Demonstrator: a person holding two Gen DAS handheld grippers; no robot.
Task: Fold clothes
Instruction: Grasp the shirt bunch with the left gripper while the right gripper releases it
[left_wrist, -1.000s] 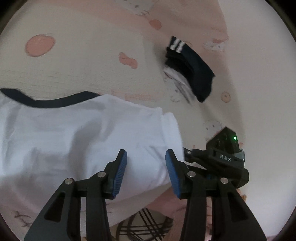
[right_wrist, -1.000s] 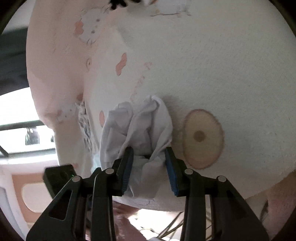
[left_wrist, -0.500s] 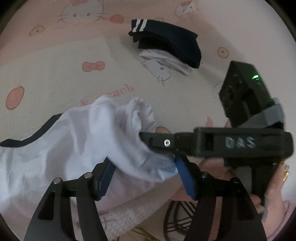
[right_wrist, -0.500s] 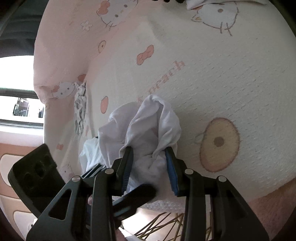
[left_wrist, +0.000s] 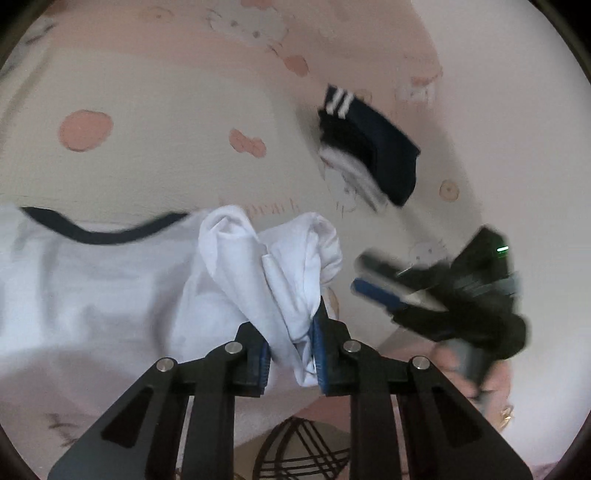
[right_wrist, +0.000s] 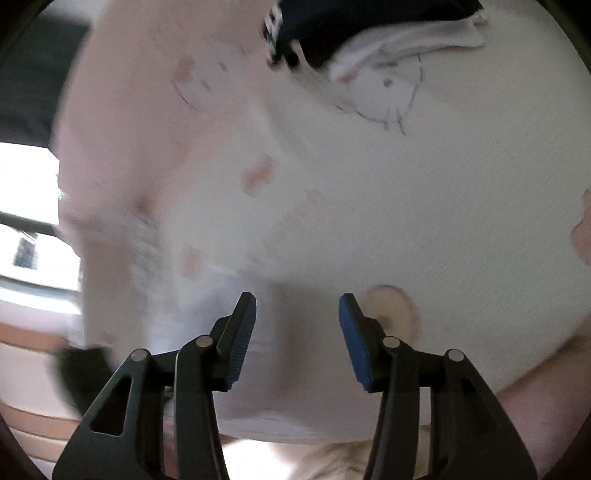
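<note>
White shirt (left_wrist: 110, 288) between left fingers (left_wrist: 263, 356)

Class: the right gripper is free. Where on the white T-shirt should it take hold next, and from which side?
Probably the T-shirt at the shoulder near the navy collar, coming from above: that part lies flat on the bed. The left gripper already pinches the bunched sleeve. The right gripper is open, off to the sleeve's right.

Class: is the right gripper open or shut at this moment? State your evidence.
Open. The right gripper has its blue pads set wide apart, with nothing between them.
</note>
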